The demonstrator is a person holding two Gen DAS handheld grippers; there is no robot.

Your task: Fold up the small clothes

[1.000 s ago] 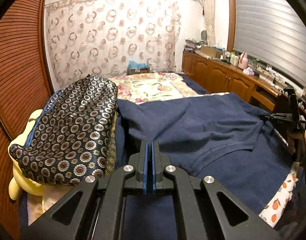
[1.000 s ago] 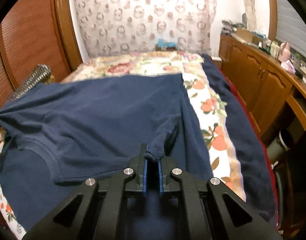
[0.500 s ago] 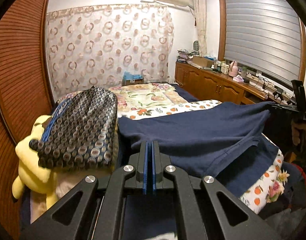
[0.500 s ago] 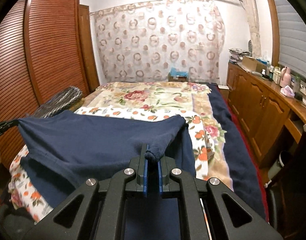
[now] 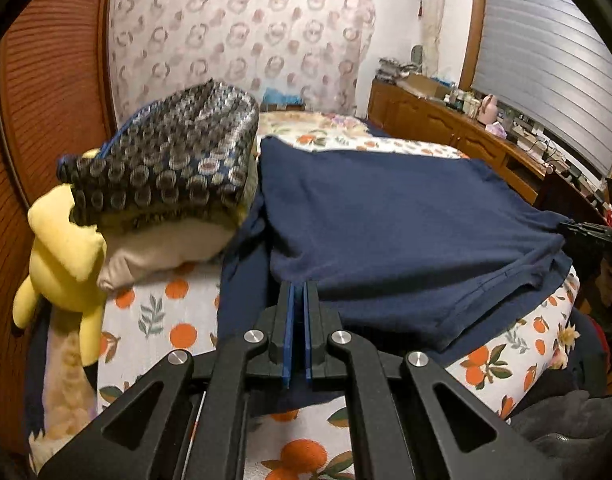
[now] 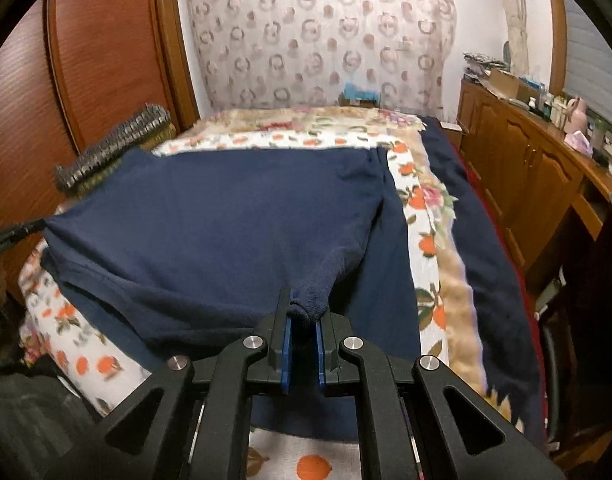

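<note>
One fold looks made so far: the navy shirt [image 5: 390, 216] lies doubled on the bed [image 5: 153, 312], its upper layer drawn toward the near edge of the bed so that a hemmed edge sits just inside the edge of the layer beneath. Both claws hold that upper layer. The left claw [image 5: 297, 292] has its pads pressed together at the shirt's near-left corner, and a thin edge of cloth appears to run in between them, though the pinch itself is hard to see. The right claw [image 6: 303, 312] is clamped on a bunched tuft of the same shirt at its near-right corner, the cloth plainly swelling out between the blue pads. Between the two claws the top layer hangs taut, slightly off the layer below at its near edge, so I judge it is not yet laid down.

Left of the shirt, touching or nearly touching its edge, sit a patterned pillow [image 5: 165, 160] and a yellow plush toy [image 5: 61, 248]; neither belongs to the job. Beyond the shirt the floral bedspread [image 6: 289, 128] is bare.

Several steps seem left: setting this layer flat, letting go, smoothing, then at least one further fold to bring the shirt down to a compact packet. No other small clothes waiting to be folded can be made out on the bed
</note>
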